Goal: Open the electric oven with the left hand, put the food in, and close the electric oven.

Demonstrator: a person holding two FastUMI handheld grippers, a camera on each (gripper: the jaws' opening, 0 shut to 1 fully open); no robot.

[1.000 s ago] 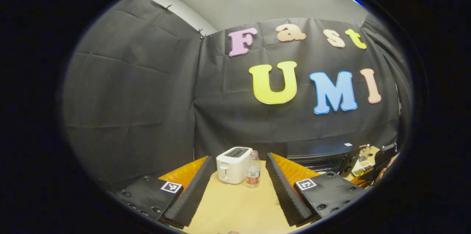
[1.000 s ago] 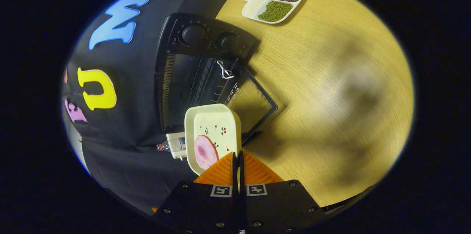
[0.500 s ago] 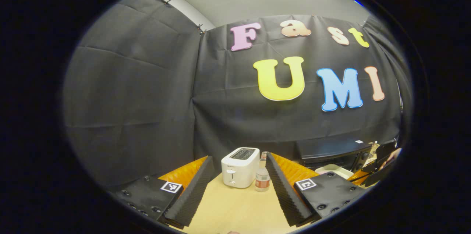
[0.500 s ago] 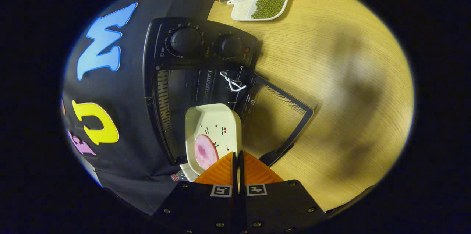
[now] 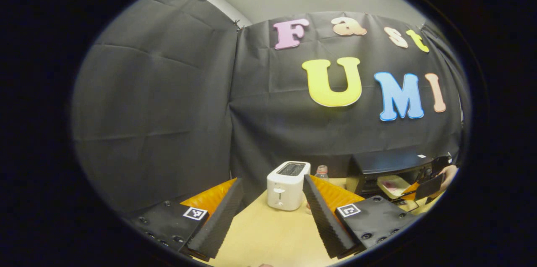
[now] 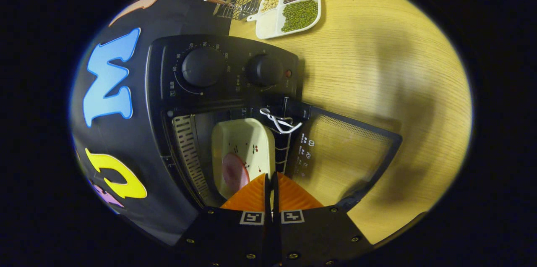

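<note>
— Right claw (image 6: pixel 270 183) nipped shut on the near rim of the cream dish (image 6: pixel 243 149), carried edge-first so the slice of food (image 6: pixel 235 171) goes in level; dish partly inside the electric oven (image 6: pixel 218 90), over the lowered door (image 6: pixel 348 153).

— And the left claw (image 5: pixel 268 212)?

— Held wide apart, gripping nothing, parked above the table (image 5: pixel 268 237) away from the oven, likely kept free for closing the door.

— Anything hard to make out?

— Near rim of the dish hidden under the right claw. Unclear whether the dish rests on a rack or hangs just above one. White cord (image 6: pixel 279 121) looped at the door hinge, purpose unknown.

— Farther off?

— White toaster (image 5: pixel 287 185) and a bottle (image 5: pixel 321 171) half hidden behind the left claw's finger; divided tray of beans (image 6: pixel 289 9) and a wire rack (image 6: pixel 235 4) at the far table edge, well apart from the oven. From the left gripper view, oven cut off at the picture's edge.
</note>
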